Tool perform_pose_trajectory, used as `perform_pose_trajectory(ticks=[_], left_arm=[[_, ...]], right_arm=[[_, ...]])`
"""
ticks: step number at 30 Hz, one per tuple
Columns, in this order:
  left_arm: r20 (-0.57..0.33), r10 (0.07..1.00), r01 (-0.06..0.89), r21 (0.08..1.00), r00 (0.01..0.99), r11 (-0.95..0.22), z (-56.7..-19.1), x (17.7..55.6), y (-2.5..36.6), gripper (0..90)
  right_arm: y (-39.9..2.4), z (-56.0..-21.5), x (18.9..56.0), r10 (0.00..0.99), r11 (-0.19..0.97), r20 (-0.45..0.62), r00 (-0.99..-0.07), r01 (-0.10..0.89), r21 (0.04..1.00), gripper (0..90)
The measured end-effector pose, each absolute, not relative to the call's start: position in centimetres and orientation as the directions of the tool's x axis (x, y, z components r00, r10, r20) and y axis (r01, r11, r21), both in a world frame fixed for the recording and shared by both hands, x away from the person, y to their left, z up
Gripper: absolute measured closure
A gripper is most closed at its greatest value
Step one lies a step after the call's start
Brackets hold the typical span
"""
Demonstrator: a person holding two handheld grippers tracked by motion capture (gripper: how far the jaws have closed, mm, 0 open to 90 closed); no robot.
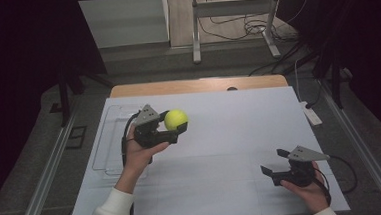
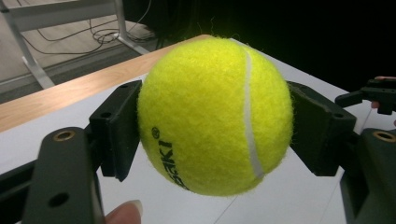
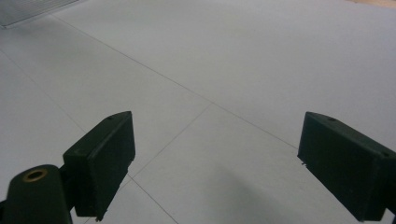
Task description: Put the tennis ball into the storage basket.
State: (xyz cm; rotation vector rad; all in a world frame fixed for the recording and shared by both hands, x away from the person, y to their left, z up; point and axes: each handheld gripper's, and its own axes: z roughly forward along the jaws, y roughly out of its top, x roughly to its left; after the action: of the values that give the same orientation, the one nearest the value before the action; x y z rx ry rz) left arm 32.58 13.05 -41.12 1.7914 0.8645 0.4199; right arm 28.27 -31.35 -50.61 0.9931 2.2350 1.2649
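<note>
While the left claw [image 1: 175, 122] is raised above the white table [image 1: 240, 134], it grips a yellow tennis ball [image 1: 176, 119], both pads pressed against the ball's sides, clear of the surface. Seen along that claw, the ball's white seam and black lettering face the camera. Just left of it a clear tray [image 1: 105, 142] lies on the table. Well apart, near the front right corner, the right claw [image 1: 275, 164] hangs spread wide, nothing between its pads.
</note>
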Motion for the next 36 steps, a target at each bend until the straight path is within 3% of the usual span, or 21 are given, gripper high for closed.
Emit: perform_pose_trajectory(ticks=[36], left_arm=[[-0.144, 0.802, 0.396, 0.910, 0.580, -0.123, -41.8, 34.3, 16.3, 26.9]], right_arm=[[-31.4, -50.6, 28.2, 0.738, 0.340, 0.015, -0.674, 0.391, 0.855, 11.3]])
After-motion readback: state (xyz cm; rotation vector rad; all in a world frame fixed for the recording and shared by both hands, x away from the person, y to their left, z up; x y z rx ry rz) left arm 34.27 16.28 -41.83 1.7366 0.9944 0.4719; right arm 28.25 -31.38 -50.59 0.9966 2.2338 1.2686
